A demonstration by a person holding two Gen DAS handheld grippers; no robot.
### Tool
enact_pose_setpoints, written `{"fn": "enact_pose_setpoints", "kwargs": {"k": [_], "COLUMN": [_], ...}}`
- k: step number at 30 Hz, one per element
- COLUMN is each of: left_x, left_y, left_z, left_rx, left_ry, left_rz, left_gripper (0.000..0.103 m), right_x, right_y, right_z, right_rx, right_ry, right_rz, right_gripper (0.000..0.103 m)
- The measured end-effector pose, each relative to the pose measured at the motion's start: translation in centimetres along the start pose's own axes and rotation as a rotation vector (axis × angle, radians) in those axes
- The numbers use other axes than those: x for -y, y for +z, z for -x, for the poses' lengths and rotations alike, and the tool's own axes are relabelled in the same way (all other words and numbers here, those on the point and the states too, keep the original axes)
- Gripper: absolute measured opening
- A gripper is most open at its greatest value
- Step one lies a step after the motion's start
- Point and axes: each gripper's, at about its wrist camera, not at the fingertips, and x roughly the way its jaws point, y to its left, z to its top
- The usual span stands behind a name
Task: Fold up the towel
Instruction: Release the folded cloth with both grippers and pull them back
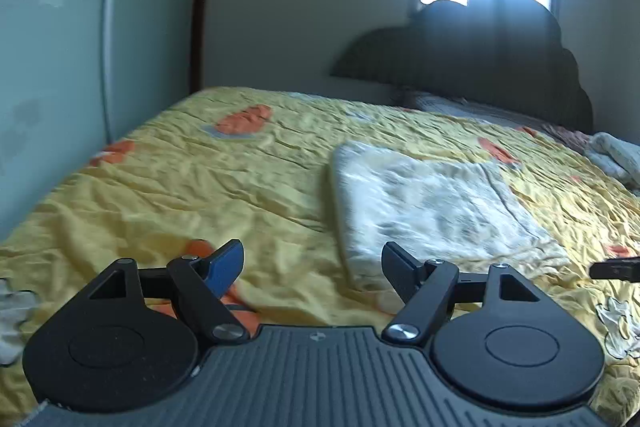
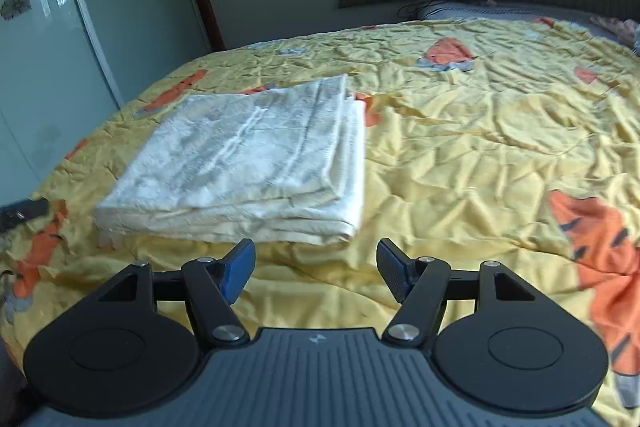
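Lying folded on the yellow bedspread (image 2: 480, 147), the soft, limp towel (image 2: 248, 155) is best pinched at its layered edge; left gripper (image 1: 312, 267) and right gripper (image 2: 316, 267) are released, empty.

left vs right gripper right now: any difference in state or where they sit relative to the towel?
1. The left gripper sits off the towel's left edge; the right gripper sits before its near-right corner.
2. The left gripper's view is motion-blurred; the right gripper's is sharper.
Shared: both open, empty, clear of the folded towel, above the yellow bedspread.
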Motion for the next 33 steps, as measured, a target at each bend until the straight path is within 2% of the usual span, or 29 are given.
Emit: {"fn": "enact_pose_setpoints", "kwargs": {"k": [2, 5, 7, 9, 11, 13, 15, 17, 20, 24, 29, 33], "left_x": [-2.6, -5.7, -6.2, -5.4, -3.4, -0.7, 2.1, 4.6, 7.2, 9.4, 9.5, 9.0], "left_y": [0.6, 1.7, 2.3, 2.2, 1.6, 0.4, -0.8, -1.8, -3.0, -4.0, -4.4, -4.6], "left_z": [2.0, 3.7, 4.4, 4.3, 3.4, 2.4, 1.0, -0.7, -2.8, -4.6, -6.3, -7.6], "left_rx": [0.05, 0.113, 0.146, 0.16, 0.138, 0.112, 0.094, 0.053, 0.006, -0.02, -0.098, -0.202], "left_ry": [0.09, 0.169, 0.183, 0.156, 0.1, 0.011, -0.051, -0.091, -0.097, -0.072, -0.04, -0.023], "left_rz": [0.029, 0.068, 0.062, 0.042, 0.03, 0.011, -0.008, -0.012, -0.023, -0.079, -0.081, -0.048], "left_gripper": [0.08, 0.082, 0.084, 0.087, 0.087, 0.087, 0.088, 0.088, 0.088, 0.088, 0.088, 0.089], "right_x": [1.8, 4.2, 4.8, 4.5, 3.3, 1.1, -1.0, -2.8, -4.4, -5.9, -7.1, -7.7], "right_y": [-0.1, 0.2, 0.4, 0.4, 0.2, -0.3, -0.7, -1.1, -1.3, -1.8, -2.9, -2.9], "right_z": [2.0, 4.8, 6.0, 6.4, 5.9, 4.4, 2.4, 0.2, -3.2, -5.2, -5.7, -6.2], "right_rx": [0.041, 0.121, 0.182, 0.215, 0.209, 0.175, 0.133, 0.091, 0.022, 0.013, 0.029, 0.012], "right_ry": [-0.092, -0.229, -0.329, -0.369, -0.312, -0.181, -0.085, -0.037, -0.016, -0.053, -0.083, -0.107], "right_rz": [0.015, 0.029, 0.06, 0.063, 0.043, 0.033, 0.02, 0.014, -0.025, -0.032, 0.005, 0.061], "right_gripper": [0.067, 0.067, 0.07, 0.079, 0.079, 0.079, 0.079, 0.079, 0.079, 0.079, 0.083, 0.089]}}
